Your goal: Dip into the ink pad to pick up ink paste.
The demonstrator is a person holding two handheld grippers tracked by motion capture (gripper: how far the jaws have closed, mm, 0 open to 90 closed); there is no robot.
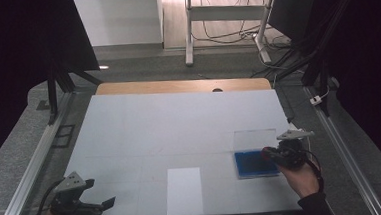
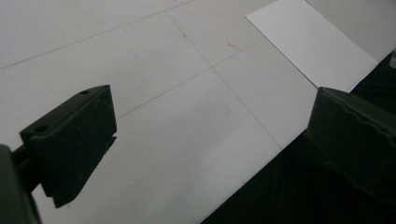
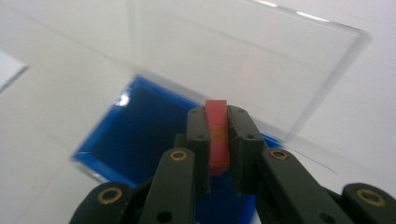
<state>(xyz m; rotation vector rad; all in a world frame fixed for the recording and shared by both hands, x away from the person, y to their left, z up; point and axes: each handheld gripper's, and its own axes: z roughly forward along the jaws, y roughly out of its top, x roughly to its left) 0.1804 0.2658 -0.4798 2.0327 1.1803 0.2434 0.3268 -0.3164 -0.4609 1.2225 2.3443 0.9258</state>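
A shallow blue box sits at the right of the white table cover, its clear lid standing up behind it. My right gripper hovers at the box's right edge, shut on a thin red block. In the right gripper view the red block stands upright between the jaws of the right gripper, over the blue box and in front of the clear lid. My left gripper rests near the front left corner, open with nothing between its jaws; in its own view the left gripper spans bare cover.
A white sheet lies flat at the front middle of the table; the same white sheet is in the left gripper view. The wooden table edge runs along the back. Metal rails flank both sides.
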